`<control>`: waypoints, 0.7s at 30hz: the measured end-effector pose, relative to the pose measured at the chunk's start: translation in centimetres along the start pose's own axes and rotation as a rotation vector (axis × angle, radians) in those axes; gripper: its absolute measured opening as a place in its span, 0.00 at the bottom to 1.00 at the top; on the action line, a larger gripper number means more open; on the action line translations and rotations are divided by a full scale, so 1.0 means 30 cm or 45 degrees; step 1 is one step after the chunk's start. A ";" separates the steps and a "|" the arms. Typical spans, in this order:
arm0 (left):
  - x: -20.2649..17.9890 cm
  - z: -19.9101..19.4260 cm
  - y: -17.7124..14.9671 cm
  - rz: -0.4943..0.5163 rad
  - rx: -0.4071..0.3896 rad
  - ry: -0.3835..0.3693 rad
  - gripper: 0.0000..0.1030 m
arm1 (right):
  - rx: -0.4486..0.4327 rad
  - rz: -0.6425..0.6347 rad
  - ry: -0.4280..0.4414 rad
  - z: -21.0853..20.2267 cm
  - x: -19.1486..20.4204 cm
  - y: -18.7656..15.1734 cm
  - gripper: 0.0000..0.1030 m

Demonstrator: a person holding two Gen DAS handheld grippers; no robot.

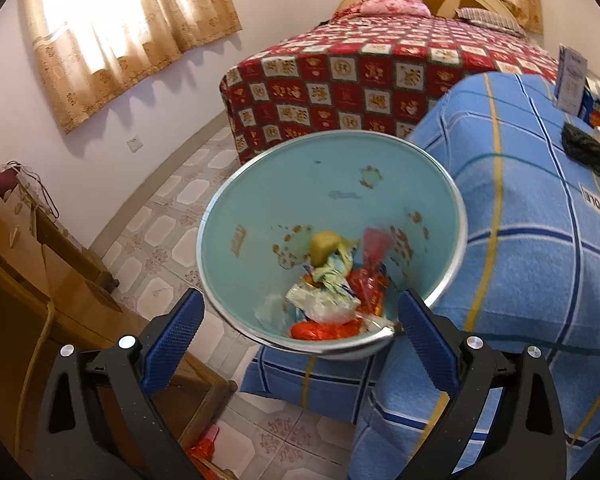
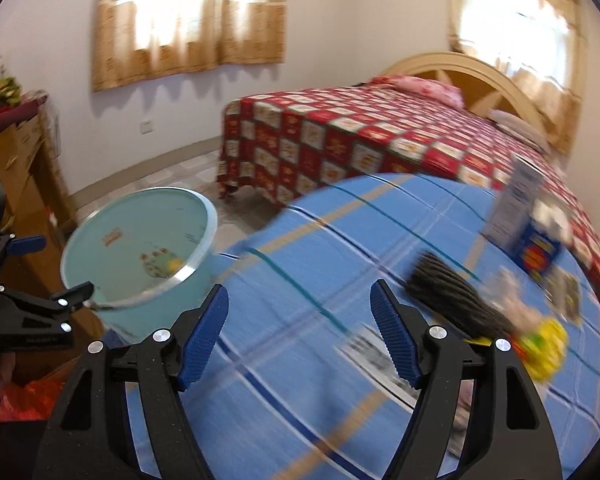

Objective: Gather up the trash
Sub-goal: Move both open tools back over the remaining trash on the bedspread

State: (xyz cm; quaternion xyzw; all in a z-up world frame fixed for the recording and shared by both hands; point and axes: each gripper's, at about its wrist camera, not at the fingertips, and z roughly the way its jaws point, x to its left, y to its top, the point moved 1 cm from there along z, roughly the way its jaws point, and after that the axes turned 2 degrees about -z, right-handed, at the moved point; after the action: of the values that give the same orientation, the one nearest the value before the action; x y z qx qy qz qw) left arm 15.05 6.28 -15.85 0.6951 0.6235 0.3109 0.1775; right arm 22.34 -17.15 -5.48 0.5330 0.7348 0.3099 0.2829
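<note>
A light blue bin (image 1: 300,184) with a metal rim stands tilted at the corner of the table covered by a blue checked cloth (image 1: 520,240). It holds crumpled wrappers (image 1: 328,292), red, white and yellow. My left gripper (image 1: 300,308) is open, its fingers straddling the bin's near rim; the right finger (image 1: 424,332) is against the rim. My right gripper (image 2: 298,292) hangs open over the cloth (image 2: 300,240) with nothing between its fingers. To its right on the cloth lie a black ribbed thing (image 2: 456,300), a yellow-green wrapper (image 2: 544,348) and a printed paper (image 2: 372,352). The bin (image 2: 140,240) and left gripper (image 2: 62,266) also show there, blurred.
A blue box (image 2: 540,252) and a white carton (image 2: 516,208) stand at the table's far right. Behind is a bed with a red patterned quilt (image 2: 340,140). A wooden cabinet (image 1: 28,264) stands left, across a tiled floor (image 1: 172,216). A red bag (image 2: 24,400) lies low on the left.
</note>
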 end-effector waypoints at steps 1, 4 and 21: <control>-0.014 0.000 -0.003 0.010 0.002 -0.002 0.93 | 0.004 0.037 -0.027 -0.030 -0.051 -0.033 0.71; -0.062 -0.011 -0.009 0.041 0.002 -0.017 0.93 | 0.010 0.091 -0.090 -0.078 -0.143 -0.095 0.74; -0.206 -0.045 -0.010 0.113 0.001 -0.026 0.94 | 0.202 0.303 -0.186 -0.071 -0.450 -0.287 0.75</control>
State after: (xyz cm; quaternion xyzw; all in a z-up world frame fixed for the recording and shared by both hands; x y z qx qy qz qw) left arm 13.76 0.10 -16.34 0.7253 0.5903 0.3110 0.1697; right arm 19.17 -32.48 -9.46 0.6581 0.6661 0.2426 0.2538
